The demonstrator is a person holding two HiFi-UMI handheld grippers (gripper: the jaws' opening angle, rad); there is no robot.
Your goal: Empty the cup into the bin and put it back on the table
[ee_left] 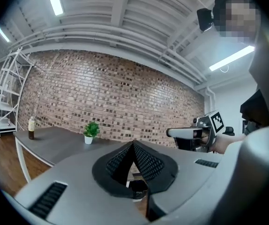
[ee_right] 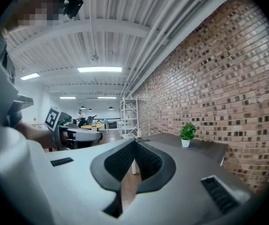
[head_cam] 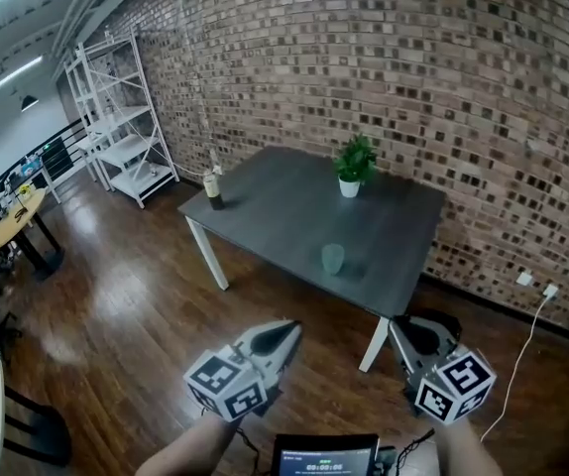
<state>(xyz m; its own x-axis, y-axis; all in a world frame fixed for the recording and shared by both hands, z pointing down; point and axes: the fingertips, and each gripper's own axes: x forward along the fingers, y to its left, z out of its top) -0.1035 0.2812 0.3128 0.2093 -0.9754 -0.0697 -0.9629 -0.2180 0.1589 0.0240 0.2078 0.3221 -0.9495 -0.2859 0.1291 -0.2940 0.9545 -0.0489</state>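
A translucent green cup [head_cam: 333, 258] stands upright near the front edge of the dark grey table [head_cam: 284, 216]; I cannot see what is in it. Both grippers are over the wooden floor, well short of the table, pointing towards it. My left gripper [head_cam: 287, 333] has its jaws together with nothing between them, and the same shows in its own view [ee_left: 133, 145]. My right gripper [head_cam: 401, 327] is also shut and empty [ee_right: 135, 142]. A dark round shape [head_cam: 445, 321], possibly the bin, sits on the floor by the table's near leg, partly behind the right gripper.
A small potted plant [head_cam: 353, 167] stands at the table's far side and a brown bottle [head_cam: 213, 190] at its left corner. A brick wall [head_cam: 413, 67] runs behind. White shelving [head_cam: 121, 117] stands at the left, round tables [head_cam: 12, 221] further left. A cable hangs from a wall socket [head_cam: 537, 288].
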